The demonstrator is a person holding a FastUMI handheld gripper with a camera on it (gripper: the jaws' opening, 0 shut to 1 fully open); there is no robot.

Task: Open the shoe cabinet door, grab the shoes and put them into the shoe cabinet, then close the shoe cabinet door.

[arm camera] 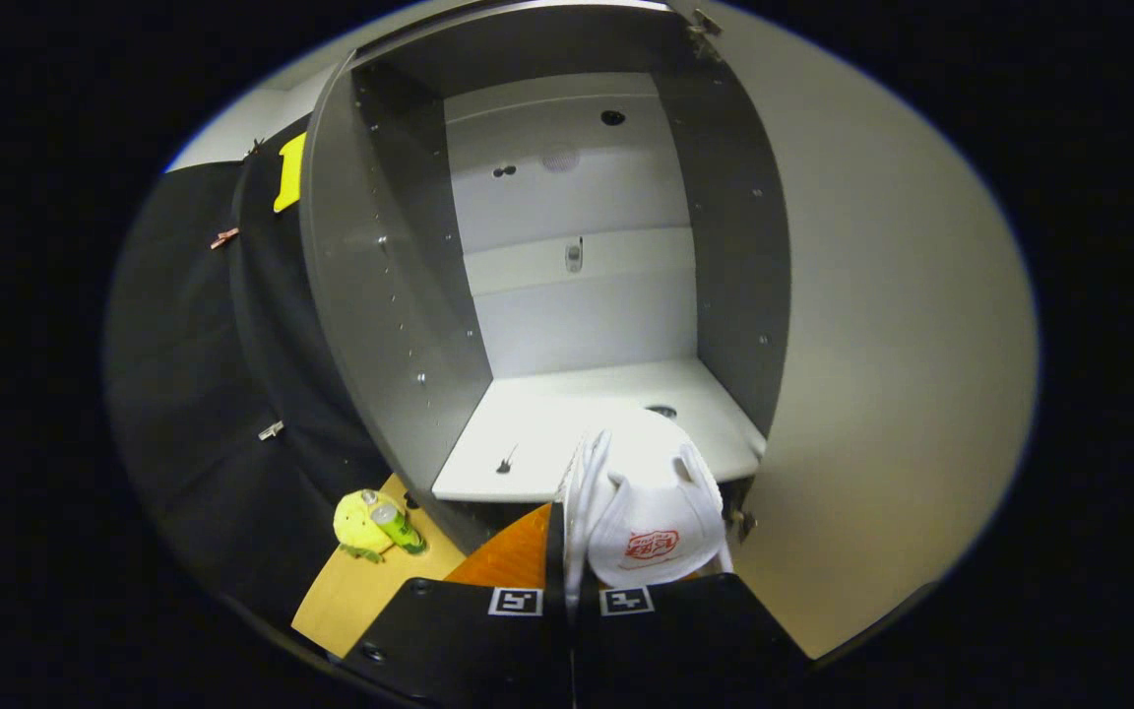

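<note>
Clamping white shoe (648, 512), gripper (572, 591) before open shoe cabinet (567, 295) (shelf bare).

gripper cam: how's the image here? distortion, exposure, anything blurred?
Gripper view: heavy fisheye bend, the cabinet side walls bow outward; the open door is evenly lit with no hard glare; the cabinet's top corner and the area left of it go dark; the white shoe held in the gripper is bright yet its red logo stays sharp; no motion blur visible.
</note>
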